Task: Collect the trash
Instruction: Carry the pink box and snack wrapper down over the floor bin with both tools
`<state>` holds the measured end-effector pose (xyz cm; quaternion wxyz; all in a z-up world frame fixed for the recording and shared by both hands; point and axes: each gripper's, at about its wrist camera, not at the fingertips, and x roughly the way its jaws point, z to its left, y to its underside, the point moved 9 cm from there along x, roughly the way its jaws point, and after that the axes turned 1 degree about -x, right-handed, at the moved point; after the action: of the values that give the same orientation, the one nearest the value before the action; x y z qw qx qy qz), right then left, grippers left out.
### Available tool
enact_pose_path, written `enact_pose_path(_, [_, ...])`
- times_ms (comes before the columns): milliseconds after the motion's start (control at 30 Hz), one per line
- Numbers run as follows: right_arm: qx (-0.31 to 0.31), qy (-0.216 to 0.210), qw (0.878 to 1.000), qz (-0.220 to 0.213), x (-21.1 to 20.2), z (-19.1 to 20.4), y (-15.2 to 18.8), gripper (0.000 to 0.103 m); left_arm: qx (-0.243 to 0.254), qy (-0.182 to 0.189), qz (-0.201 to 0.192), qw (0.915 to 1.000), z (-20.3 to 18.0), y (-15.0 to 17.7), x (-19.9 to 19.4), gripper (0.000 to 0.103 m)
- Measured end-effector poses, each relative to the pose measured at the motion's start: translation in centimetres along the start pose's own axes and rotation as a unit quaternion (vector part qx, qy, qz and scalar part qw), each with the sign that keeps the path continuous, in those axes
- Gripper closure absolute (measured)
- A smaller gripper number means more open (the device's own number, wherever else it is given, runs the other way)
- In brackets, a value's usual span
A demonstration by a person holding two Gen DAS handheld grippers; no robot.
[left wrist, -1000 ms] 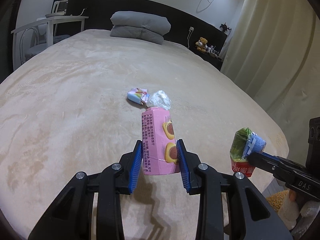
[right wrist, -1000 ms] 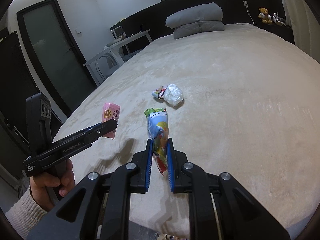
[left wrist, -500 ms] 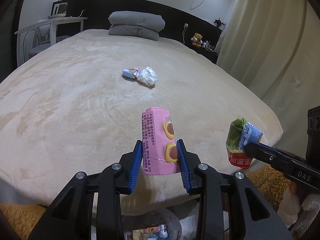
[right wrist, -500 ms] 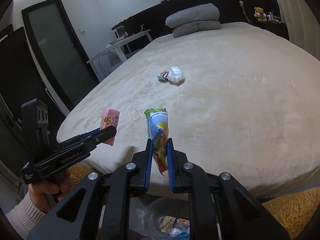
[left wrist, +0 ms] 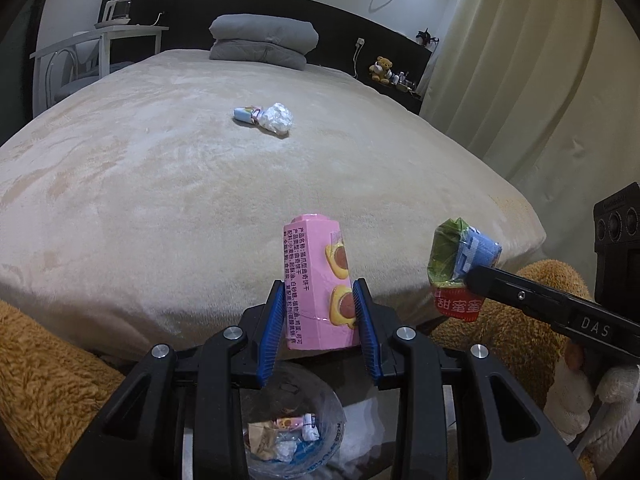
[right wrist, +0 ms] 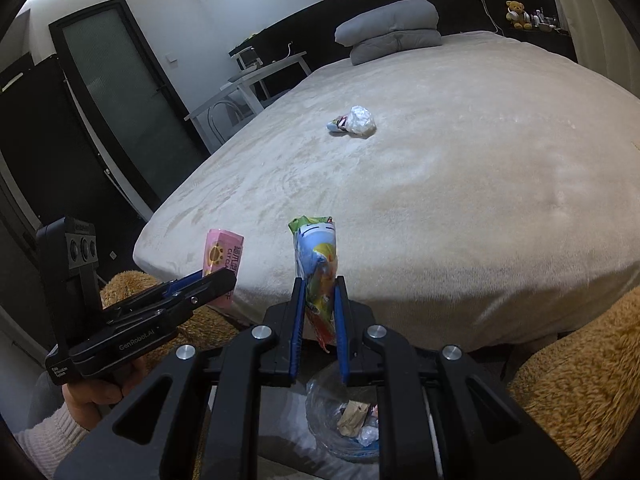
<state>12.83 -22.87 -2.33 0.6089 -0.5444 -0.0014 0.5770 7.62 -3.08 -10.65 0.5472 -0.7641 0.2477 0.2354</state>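
Left wrist view: left gripper [left wrist: 318,316] clamped on an upright pink rectangular carton printed with yellow cookie pictures [left wrist: 318,284], blue ribbed pads pressing its two sides. Landmark for all places: the wide bed with a beige plush cover [left wrist: 160,184]. Carton hangs just past the bed's near edge, above a clear plastic-lined trash bin [left wrist: 294,436] on the floor below it (bin already holds crumpled paper and small wrappers). Right of the carton, also off the bed's near edge, the right gripper [left wrist: 466,276] enters from the side, closed on a crumpled green, blue and red snack bag [left wrist: 456,268]. Near the middle of the bed lie a small pale blue wrapper [left wrist: 246,114] and a white crumpled plastic wad [left wrist: 276,118], touching each other. Grey folded pillows [left wrist: 264,42] sit at the bed's far end; brown shaggy rug [left wrist: 44,372] on the floor at the bed's near side. Right wrist view: right gripper [right wrist: 320,316] pinches the snack bag [right wrist: 318,276] flat between its narrow-set pads, bag standing upright at the bed's near edge over the same bin [right wrist: 344,420]. Left gripper [right wrist: 224,276] with the pink carton [right wrist: 222,256] sits beside it, held by a hand [right wrist: 100,384] in a knit sleeve.
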Motion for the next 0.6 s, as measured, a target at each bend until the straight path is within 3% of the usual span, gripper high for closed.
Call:
enact_pose_path(267, [-0.001,-0.004,0.999,0.052,2.0,0.3,2.7,0.088,-0.011,0.003,0.047,0.9989,0.2,3.1,0.9,0.070])
enact_pose_path(600, [0.011,0.002,0.991,0.134,5.6,-0.7,5.7,0.088,-0.032,0.004,0.127,0.9914,1.2,6.3,4.0,0.070])
